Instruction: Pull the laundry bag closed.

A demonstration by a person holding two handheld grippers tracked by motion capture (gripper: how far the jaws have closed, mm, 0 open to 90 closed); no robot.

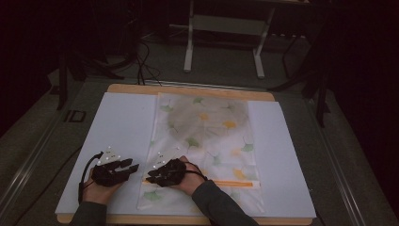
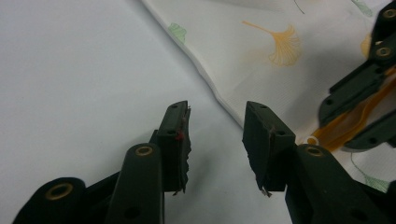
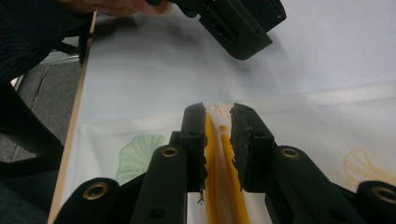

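Note:
A white zip bag printed with green and yellow ginkgo leaves lies flat on a white board. An orange zip strip runs across its near end. My right gripper rests at the bag's left edge. Its jaws stand a narrow gap apart on either side of the orange strip. They are open, not closed on it. My left gripper lies on the bare board just left of the bag. In the left gripper view it is open and empty, with the bag's edge just ahead.
The board sits on a wooden table whose near-left edge is close to both hands. Beyond the table are a dark floor, cables and a white stand. The right gripper is close beside the left one.

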